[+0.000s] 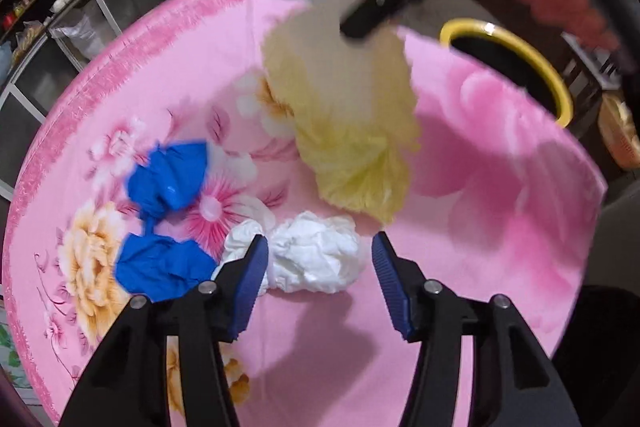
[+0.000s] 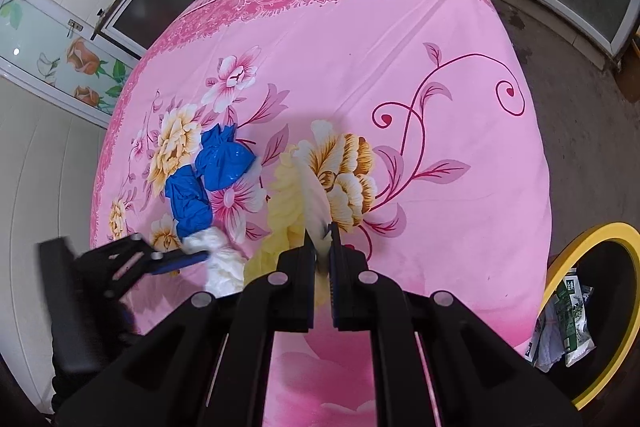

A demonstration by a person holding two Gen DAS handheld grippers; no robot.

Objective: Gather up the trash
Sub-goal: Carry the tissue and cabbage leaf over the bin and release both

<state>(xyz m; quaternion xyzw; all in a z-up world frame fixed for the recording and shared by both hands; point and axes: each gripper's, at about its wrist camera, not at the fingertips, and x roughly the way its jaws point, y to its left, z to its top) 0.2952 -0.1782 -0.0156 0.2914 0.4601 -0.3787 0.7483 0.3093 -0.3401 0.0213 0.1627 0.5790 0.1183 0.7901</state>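
My right gripper (image 2: 322,241) pinches a pale yellow, possibly leafy scrap (image 1: 352,115) above the pink floral surface (image 2: 440,187). My left gripper (image 1: 320,259), jaws spread, brackets crumpled white tissue (image 1: 316,259) beside blue wrappers (image 1: 168,179); the yellow-rimmed bin (image 2: 592,239) stands near.

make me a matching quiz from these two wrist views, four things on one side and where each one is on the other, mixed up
Things:
1. yellow leaf
2. white crumpled tissue
3. blue glove
4. yellow-rimmed bin

Places:
A. lying on the pink cloth, untouched
B. past the table edge, already holding wrappers
C. hanging from the shut right gripper
D. on the cloth between the fingers of the open left gripper

Pairs: 1-C, 2-D, 3-A, 4-B
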